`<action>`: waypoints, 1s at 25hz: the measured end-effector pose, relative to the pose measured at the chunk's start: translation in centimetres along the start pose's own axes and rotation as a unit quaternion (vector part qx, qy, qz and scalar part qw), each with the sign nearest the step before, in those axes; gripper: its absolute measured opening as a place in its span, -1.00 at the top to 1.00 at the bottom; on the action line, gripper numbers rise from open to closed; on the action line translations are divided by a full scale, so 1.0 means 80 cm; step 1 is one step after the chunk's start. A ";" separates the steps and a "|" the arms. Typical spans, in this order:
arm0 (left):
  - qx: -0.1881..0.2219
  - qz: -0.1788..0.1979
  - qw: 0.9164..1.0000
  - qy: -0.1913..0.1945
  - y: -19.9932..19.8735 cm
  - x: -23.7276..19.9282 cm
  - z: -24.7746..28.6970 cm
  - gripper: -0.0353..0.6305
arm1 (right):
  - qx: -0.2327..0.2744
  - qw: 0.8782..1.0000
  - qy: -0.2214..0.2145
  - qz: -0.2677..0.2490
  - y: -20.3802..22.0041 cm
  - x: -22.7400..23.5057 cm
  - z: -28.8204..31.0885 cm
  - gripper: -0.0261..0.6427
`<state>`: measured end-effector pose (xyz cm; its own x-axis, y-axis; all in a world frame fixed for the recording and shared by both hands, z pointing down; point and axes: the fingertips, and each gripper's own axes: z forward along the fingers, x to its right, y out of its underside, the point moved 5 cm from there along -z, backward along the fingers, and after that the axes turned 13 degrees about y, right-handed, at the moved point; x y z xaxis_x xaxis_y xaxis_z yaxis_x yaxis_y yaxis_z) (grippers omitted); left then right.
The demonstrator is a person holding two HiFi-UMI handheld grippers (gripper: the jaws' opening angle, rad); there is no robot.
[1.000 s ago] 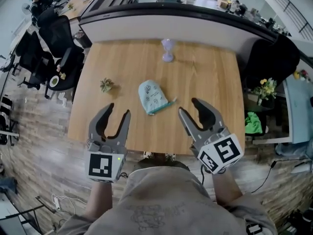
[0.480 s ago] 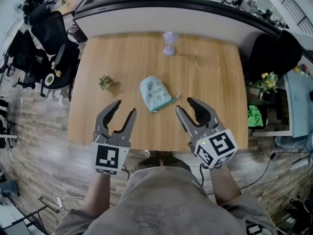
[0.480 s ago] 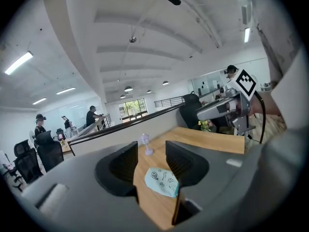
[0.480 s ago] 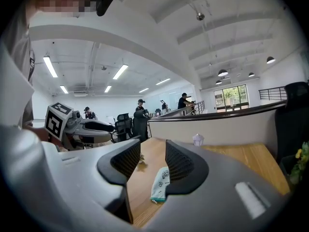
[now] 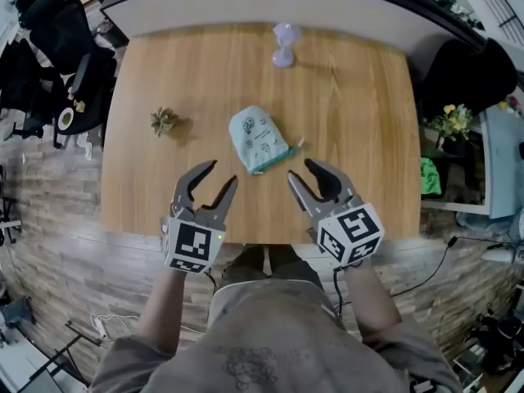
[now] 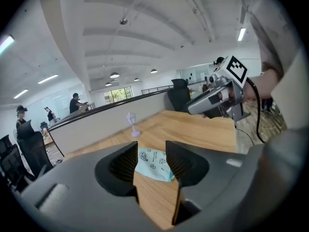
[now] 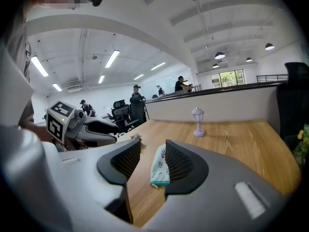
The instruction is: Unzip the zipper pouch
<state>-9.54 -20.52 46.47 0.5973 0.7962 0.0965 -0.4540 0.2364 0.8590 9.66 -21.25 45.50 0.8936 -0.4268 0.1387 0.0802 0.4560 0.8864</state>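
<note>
A pale teal zipper pouch point(image 5: 256, 138) with small prints lies flat in the middle of the wooden table point(image 5: 360, 97), its darker teal zipper edge toward me. My left gripper point(image 5: 219, 178) hovers open just short of the pouch on its near left. My right gripper point(image 5: 297, 173) hovers open on the near right, close to the zipper's end. Nothing is between either pair of jaws. In the left gripper view the pouch point(image 6: 152, 161) shows beyond the jaws, with the right gripper point(image 6: 217, 94) across from it. The right gripper view has the pouch point(image 7: 160, 168) ahead too.
A small purple lamp-shaped ornament point(image 5: 283, 45) stands at the table's far edge. A small dried plant point(image 5: 163, 122) sits at the left. Office chairs point(image 5: 57, 39) stand left of the table, a dark chair point(image 5: 471, 76) and flowers point(image 5: 453, 123) at the right.
Both grippers have moved forward and inward toward the pouch. Their jaws stay open. The pouch has not moved on the table.
</note>
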 end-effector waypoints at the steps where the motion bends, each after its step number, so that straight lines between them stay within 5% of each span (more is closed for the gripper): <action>1: -0.010 -0.002 1.000 0.008 0.013 0.000 0.010 0.35 | -0.006 1.000 -0.001 0.008 0.007 0.001 0.008 0.41; 15: -0.133 0.009 0.985 0.112 0.170 0.006 0.141 0.35 | -0.078 0.997 -0.002 0.028 0.089 0.006 0.072 0.41; 21: -0.130 -0.028 0.979 0.156 0.196 0.013 0.184 0.35 | -0.101 0.993 -0.003 0.053 0.116 0.012 0.080 0.41; 25: -0.149 -0.014 0.974 0.173 0.209 0.015 0.199 0.40 | -0.113 0.991 -0.003 0.068 0.130 0.019 0.081 0.41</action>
<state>-5.91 -24.50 68.93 0.3774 0.9149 -0.1433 -0.6437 0.3704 0.6696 9.00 -22.22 57.79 0.9005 -0.3534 0.2533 0.0561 0.6723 0.7382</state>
